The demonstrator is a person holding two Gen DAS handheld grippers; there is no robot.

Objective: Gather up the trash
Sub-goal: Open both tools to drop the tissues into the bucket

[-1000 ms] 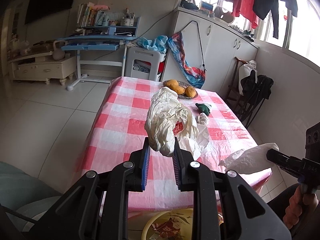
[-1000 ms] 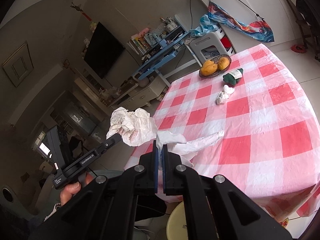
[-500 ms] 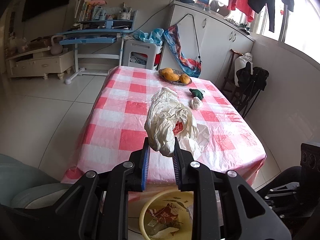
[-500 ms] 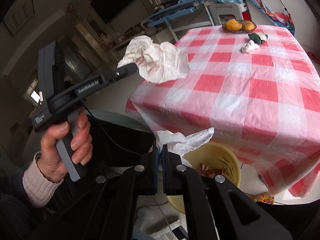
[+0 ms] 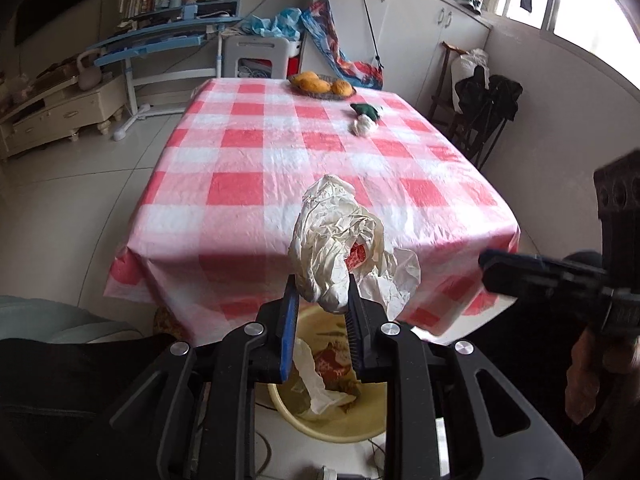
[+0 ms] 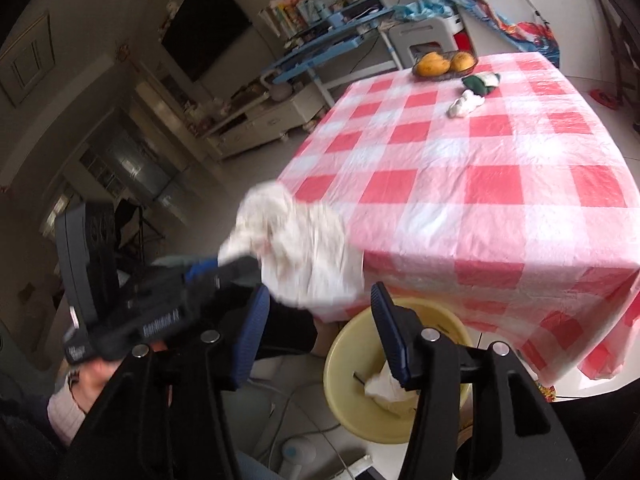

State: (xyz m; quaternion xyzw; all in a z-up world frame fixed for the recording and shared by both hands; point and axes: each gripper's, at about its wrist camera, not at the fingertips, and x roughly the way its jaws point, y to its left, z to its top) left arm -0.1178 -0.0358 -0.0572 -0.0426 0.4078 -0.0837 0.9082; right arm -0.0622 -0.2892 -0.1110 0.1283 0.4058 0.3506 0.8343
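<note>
My left gripper (image 5: 321,294) is shut on a crumpled white wrapper (image 5: 336,248) with a red patch, held above a yellow bin (image 5: 332,428) at the table's near edge. The bin holds a white tissue (image 5: 310,380) and red scraps. My right gripper (image 6: 318,308) is open and empty above the same bin (image 6: 360,336), where the white tissue (image 6: 384,386) lies. The left gripper with its wrapper (image 6: 296,256) shows blurred in the right wrist view. On the red-checked table (image 5: 280,168) lie a small white tissue (image 5: 362,126) and a green wrapper (image 5: 366,110).
A bowl of oranges (image 5: 320,84) stands at the table's far end. A white stool (image 5: 260,56) and a blue desk (image 5: 160,36) stand beyond it. A folding chair with dark bags (image 5: 484,108) stands right of the table. Cables lie on the floor by the bin.
My right gripper opened and let go of the white tissue, which now lies in the bin. Both grippers drew back from the table to above the bin.
</note>
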